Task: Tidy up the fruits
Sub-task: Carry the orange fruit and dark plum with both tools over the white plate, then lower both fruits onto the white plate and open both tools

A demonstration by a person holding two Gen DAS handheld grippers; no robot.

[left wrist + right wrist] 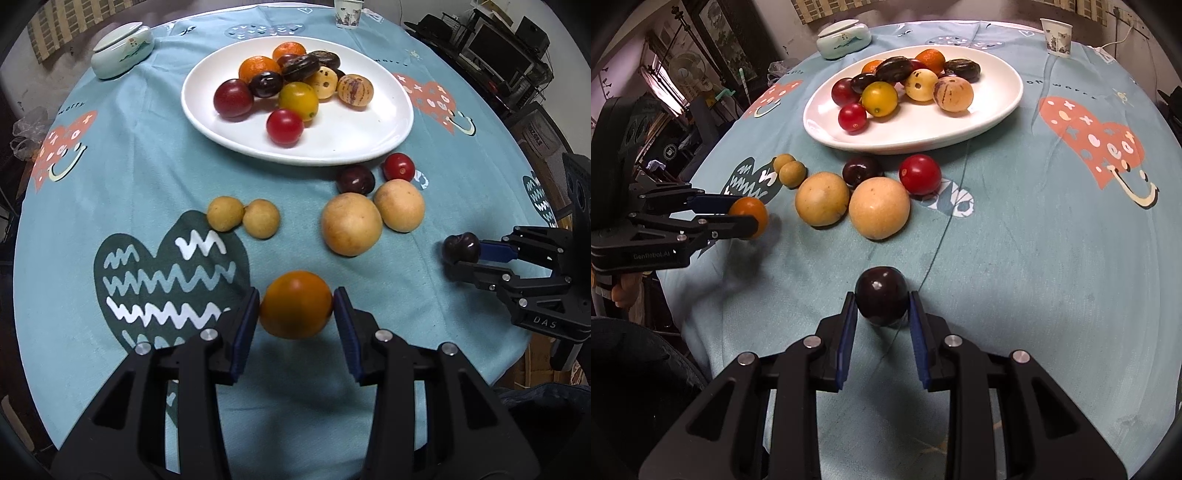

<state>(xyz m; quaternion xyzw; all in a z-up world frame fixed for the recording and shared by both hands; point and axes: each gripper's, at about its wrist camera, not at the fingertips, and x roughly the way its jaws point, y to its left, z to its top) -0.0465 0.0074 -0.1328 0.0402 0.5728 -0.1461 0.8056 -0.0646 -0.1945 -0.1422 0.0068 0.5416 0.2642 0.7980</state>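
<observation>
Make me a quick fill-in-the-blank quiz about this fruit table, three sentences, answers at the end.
1. The left gripper is closed on an ____ fruit.
2. The right gripper grips a dark ____ -coloured fruit.
3. The sorted fruits sit on a white ____, while two large tan fruits lie on the tablecloth.

Answers: orange; purple; plate

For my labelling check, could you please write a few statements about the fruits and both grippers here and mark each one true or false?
1. The left gripper holds an orange fruit. True.
2. The right gripper is empty. False: its jaws hold a dark plum.
3. The white plate holds no fruit. False: several lie on it.
4. Two small tan fruits touch on the tablecloth. True.
</observation>
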